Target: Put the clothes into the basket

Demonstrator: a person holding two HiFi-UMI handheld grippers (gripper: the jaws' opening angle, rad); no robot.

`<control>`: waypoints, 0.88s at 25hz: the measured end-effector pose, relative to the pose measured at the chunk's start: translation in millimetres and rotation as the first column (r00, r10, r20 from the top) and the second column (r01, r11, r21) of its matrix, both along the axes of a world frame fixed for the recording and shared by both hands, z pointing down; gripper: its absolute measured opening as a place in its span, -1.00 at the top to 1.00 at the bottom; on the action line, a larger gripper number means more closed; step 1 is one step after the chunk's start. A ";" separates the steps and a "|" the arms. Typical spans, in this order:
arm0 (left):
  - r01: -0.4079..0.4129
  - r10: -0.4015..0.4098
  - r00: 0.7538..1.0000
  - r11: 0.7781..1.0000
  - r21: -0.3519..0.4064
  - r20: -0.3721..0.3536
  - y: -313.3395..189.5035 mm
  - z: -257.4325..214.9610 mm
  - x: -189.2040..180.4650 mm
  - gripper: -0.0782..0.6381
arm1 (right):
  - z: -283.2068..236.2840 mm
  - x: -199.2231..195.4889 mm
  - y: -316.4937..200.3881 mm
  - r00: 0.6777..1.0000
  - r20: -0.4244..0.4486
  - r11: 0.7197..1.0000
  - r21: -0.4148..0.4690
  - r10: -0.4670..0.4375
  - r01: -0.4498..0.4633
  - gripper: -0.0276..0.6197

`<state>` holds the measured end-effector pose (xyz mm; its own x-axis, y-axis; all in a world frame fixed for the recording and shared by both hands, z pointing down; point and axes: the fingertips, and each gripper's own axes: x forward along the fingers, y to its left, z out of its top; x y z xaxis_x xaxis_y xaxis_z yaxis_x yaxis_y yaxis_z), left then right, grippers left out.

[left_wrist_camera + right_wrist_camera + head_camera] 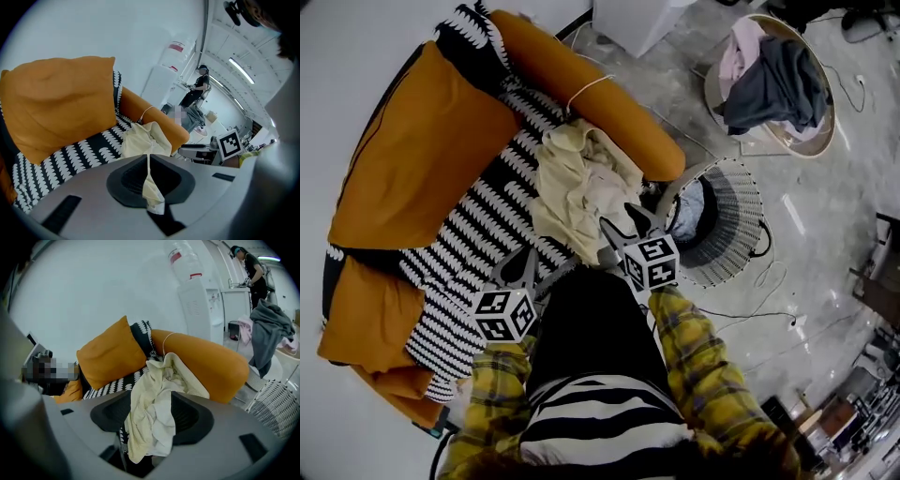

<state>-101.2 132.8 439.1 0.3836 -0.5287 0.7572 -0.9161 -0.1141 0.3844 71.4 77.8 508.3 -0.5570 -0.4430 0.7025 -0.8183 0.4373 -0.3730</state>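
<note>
— What is the room like around you?

— There's a pale, bare wall (117, 33) behind, and a grey mottled floor (825, 216) with thin cables (769, 314) trailing across it. The biggest thing is the sofa (478, 225), its seat covered in a black-and-white scallop pattern. I stand close to its front edge and look steeply down on it.

— And what's on the sofa?

— A big orange cushion (422, 150) leans at the back on my left. A long orange bolster (581, 84) runs along the far side of the seat. A second orange cushion (366, 323) lies at the near left end. The cream garment (577, 183) is heaped on the patterned seat, right against the bolster.

— Where is the basket?

— The white wire basket (750, 216) sits on the floor just beside the sofa, past the bolster's end, on my right. There's dark and pale blue cloth inside it. Further off is a round tub (825, 127) with a grey garment (778, 84) and a pink garment (736, 52) draped over it. A white water dispenser (197, 296) stands by the wall.

— And your fingers?

— Both are on the cream garment. My left gripper (528, 261) has its jaws drawn together on a thin fold, which shows as a narrow strip between them with a scrap hanging out behind. My right gripper (621, 223) is clamped on a thick bunch, so its jaws stand fairly wide with cloth filling the gap. The garment isn't in the basket yet.
</note>
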 end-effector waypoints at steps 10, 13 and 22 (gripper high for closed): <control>-0.016 0.015 1.000 0.997 -0.081 -0.004 -38.7 61.6 -6.3 0.71 | 75.3 -41.1 -21.5 0.993 -0.061 0.988 -0.127 -0.098 0.089 0.08; -0.024 0.023 1.000 0.995 -0.094 -0.006 -45.5 79.6 -5.8 0.71 | 96.8 -43.2 -22.9 0.990 -0.082 0.982 -0.160 -0.112 0.098 0.05; -0.010 0.009 1.000 0.991 -0.134 -0.012 -52.1 105.4 -7.9 0.71 | 138.8 -62.0 -18.3 0.986 -0.095 0.964 -0.241 -0.140 0.113 -0.15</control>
